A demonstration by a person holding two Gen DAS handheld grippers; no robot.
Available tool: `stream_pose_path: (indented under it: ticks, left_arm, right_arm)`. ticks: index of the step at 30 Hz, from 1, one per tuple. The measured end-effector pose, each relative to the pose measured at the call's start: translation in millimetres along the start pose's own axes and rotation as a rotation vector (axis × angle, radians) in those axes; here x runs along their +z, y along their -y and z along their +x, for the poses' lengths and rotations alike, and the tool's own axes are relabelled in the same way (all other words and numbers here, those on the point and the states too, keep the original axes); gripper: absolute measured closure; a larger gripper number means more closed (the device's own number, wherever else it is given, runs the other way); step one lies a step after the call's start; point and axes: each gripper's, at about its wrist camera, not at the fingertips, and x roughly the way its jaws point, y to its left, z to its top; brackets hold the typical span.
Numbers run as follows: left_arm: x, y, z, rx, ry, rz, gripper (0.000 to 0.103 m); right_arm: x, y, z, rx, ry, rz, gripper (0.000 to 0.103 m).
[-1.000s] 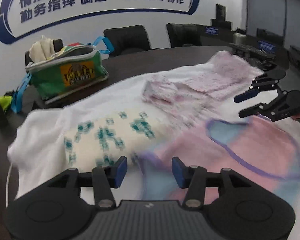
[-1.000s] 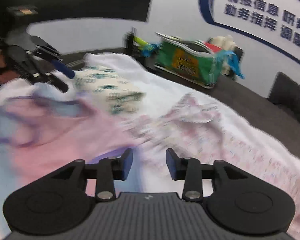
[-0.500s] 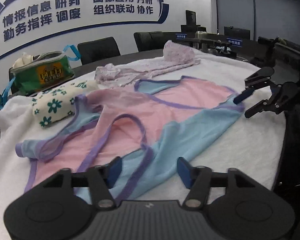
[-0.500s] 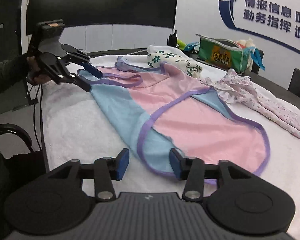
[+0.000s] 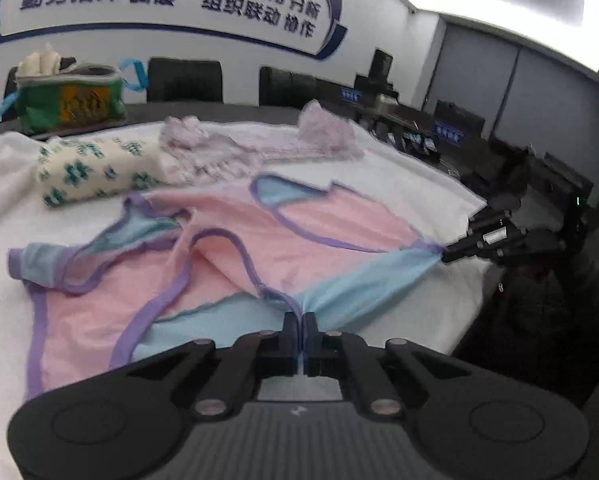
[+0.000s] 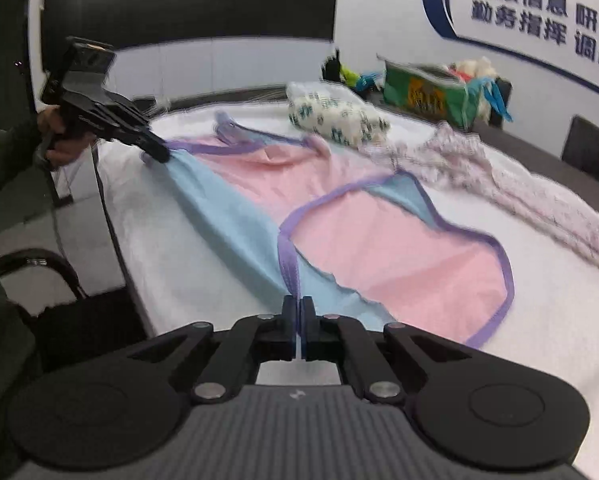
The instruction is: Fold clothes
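Observation:
A pink and light-blue garment with purple trim (image 5: 259, 248) (image 6: 379, 240) lies spread on a white towel (image 5: 399, 184) (image 6: 171, 248) over the table. My left gripper (image 5: 299, 320) is shut on the garment's blue near edge. It also shows in the right wrist view (image 6: 159, 154), pinching the far corner. My right gripper (image 6: 298, 304) is shut on the blue hem at the other corner, and shows in the left wrist view (image 5: 445, 258). The blue edge is stretched taut between them.
A folded cream cloth with green flowers (image 5: 95, 164) (image 6: 335, 114) and a crumpled lilac garment (image 5: 259, 144) (image 6: 499, 176) lie behind. A green bag (image 5: 69, 98) (image 6: 427, 96) stands at the back. Black chairs (image 5: 185, 80) line the far side. The table edge (image 6: 115, 240) drops off at left.
Both grippers went from open above the garment to shut on its blue edge, one at each corner. That edge is now pulled tight and lifted slightly.

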Motion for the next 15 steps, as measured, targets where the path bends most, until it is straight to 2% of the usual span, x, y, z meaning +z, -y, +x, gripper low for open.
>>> stream_pose_path:
  ticks: [3,4,5,6,7,8,9,10,11,13,14,15]
  left_arm:
    - [-9.9,-1.9,-1.9,-0.007,-0.023,-0.028,0.095]
    - [-7.3,-5.5,-10.0,-0.022,-0.006,-0.034,0.089]
    - [-1.1,-11.8,-21.3,-0.028,0.029,-0.046,0.077]
    - [9.4,-20.1,-33.2,0.009,0.070,-0.053,0.068]
    - [21.1,-28.7,-44.7,0.066,0.110,-0.056,0.052]
    - [34.1,-36.3,-51.7,0.146,0.130,-0.043,0.047]
    - [48.1,-45.3,-50.0,0.219,0.120,-0.015,0.046]
    - [62.1,-55.2,-45.1,0.280,0.099,0.017,0.046]
    - [72.8,-64.7,-35.6,0.306,0.074,0.041,0.045]
    - [88.1,-82.6,-9.0,0.317,0.020,0.079,0.045]
    - [93.2,-90.5,7.5,0.318,-0.004,0.094,0.045]
    - [96.3,-97.4,24.1,0.307,-0.033,0.102,0.045]
  right_arm:
    - [-9.2,-8.8,2.6,0.015,-0.073,-0.029,0.099]
    - [-5.9,0.2,0.4,-0.019,-0.054,0.002,0.097]
    - [-2.0,10.5,-2.1,-0.056,-0.032,0.039,0.091]
    - [2.0,20.8,-4.5,-0.094,-0.010,0.076,0.075]
    - [5.9,31.1,-6.9,-0.131,0.012,0.113,0.066]
    - [9.8,41.4,-9.4,-0.169,0.034,0.149,0.055]
    - [13.7,51.7,-11.8,-0.206,0.056,0.186,0.052]
    - [21.7,67.6,-5.2,-0.288,0.049,0.235,0.052]
    - [29.0,81.5,3.0,-0.343,0.040,0.274,0.052]
    - [41.8,111.9,28.0,-0.380,0.000,0.333,0.053]
    - [46.6,123.7,41.1,-0.387,-0.027,0.335,0.056]
    - [48.1,130.0,53.5,-0.397,-0.061,0.340,0.067]
